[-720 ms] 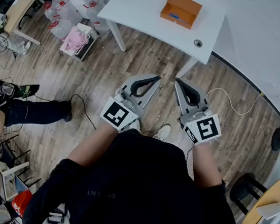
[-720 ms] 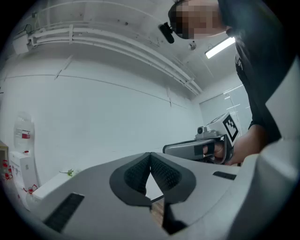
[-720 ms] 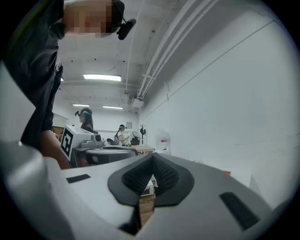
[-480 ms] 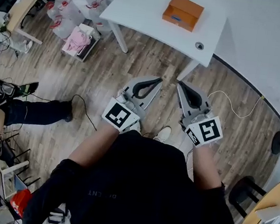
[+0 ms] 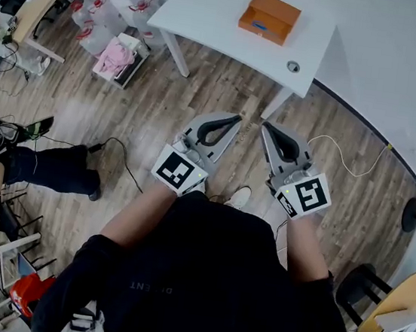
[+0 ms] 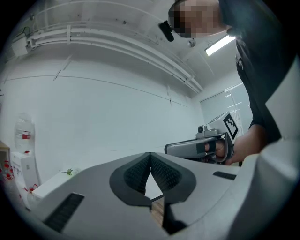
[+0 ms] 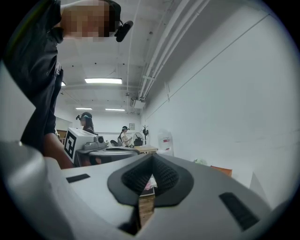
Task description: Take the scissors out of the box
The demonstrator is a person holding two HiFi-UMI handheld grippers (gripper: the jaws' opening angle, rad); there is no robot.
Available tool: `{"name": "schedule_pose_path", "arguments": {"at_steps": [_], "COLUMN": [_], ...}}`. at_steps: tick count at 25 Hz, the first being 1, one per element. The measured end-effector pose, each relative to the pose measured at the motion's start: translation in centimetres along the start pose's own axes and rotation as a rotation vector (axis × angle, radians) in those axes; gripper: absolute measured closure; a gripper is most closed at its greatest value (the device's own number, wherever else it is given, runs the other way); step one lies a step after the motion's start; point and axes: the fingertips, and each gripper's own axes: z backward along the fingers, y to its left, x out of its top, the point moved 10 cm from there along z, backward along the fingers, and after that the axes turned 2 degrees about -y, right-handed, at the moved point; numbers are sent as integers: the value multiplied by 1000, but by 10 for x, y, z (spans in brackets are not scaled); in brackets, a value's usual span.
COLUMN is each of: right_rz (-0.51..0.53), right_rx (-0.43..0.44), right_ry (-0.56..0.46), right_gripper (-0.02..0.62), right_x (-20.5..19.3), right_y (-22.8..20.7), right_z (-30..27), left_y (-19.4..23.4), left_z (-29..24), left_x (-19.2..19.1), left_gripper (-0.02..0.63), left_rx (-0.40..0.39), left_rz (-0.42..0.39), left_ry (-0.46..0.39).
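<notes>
Scissors do not show in any view; the orange box [image 5: 269,17] lies closed on the white table [image 5: 205,13], on its right half and back from the near edge. A small round hole [image 5: 292,66] sits by the table's near right corner.

We stand on the wood-plank floor [image 5: 194,95], short of the table, and hold both claws level in front of us, well apart from the box. Our left gripper [image 5: 235,118] is fully closed, its ribbed pads meeting at the tips with nothing between them. Our right gripper [image 5: 266,124] is closed the same way and also empty. The two tips point toward the table's near edge and lie near each other without touching.

A white wall [image 5: 403,66] runs behind the table and down the right side of the room, and a thin white cable [image 5: 346,158] trails across the floor at its foot. Left of the table stand a crate holding pink cloth [image 5: 114,58] and a wooden desk [image 5: 39,3]. A seated person's leg [image 5: 48,167] reaches in from the left edge of the head view. At the lower right are a black stool [image 5: 364,279] and a round yellow table [image 5: 397,299]. In the right gripper view, two more people [image 7: 86,123] stand far down the room under ceiling strip lights [image 7: 103,81].
</notes>
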Motion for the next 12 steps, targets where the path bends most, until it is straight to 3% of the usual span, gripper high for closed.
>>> {"name": "schedule_pose_path", "arguments": {"at_steps": [12], "right_rz": [7], "right_rx": [57], "right_ry": [-3], "right_gripper": [591], "right_x": [1], "right_y": [-20], "right_z": [35], "left_y": [-46], "left_z": [-26], "left_x": [1], "left_gripper": [588], "left_rx": [25], "left_rz": [-7], "left_ry": [4]}}
